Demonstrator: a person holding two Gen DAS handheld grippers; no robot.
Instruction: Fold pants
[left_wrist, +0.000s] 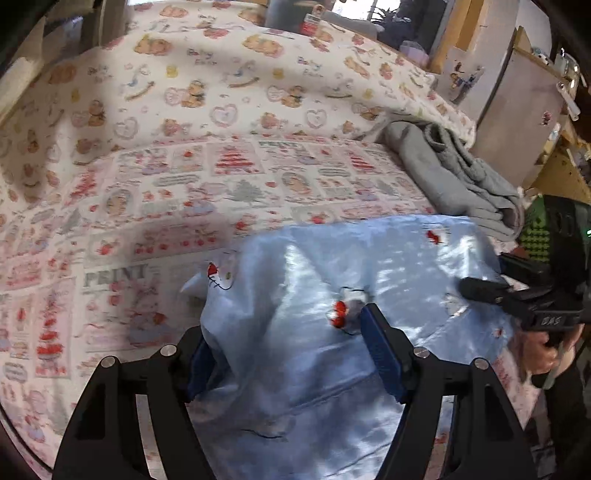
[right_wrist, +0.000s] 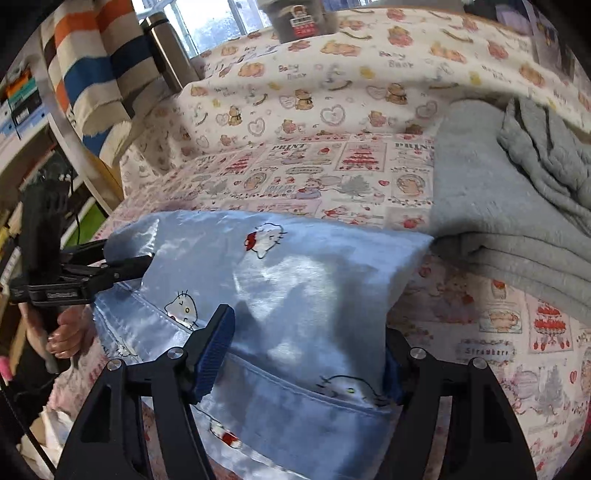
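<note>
Presently catalogued: shiny light-blue satin pants with cat print (right_wrist: 295, 280), folded, laid on a patterned bedsheet (left_wrist: 184, 184).
Both jaws are held wide apart on left hand-held gripper (left_wrist: 291, 354) and right hand-held gripper (right_wrist: 306, 354); fabric lies between, ungripped.

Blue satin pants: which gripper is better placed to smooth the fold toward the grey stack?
Probably the right gripper: its open jaws straddle the blue pants beside the grey folded clothes. The left gripper straddles the opposite end, farther from them.

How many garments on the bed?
2 garments: blue satin pants between both tongs; grey garment, folded, at the far right. More may be hidden out of view.
</note>
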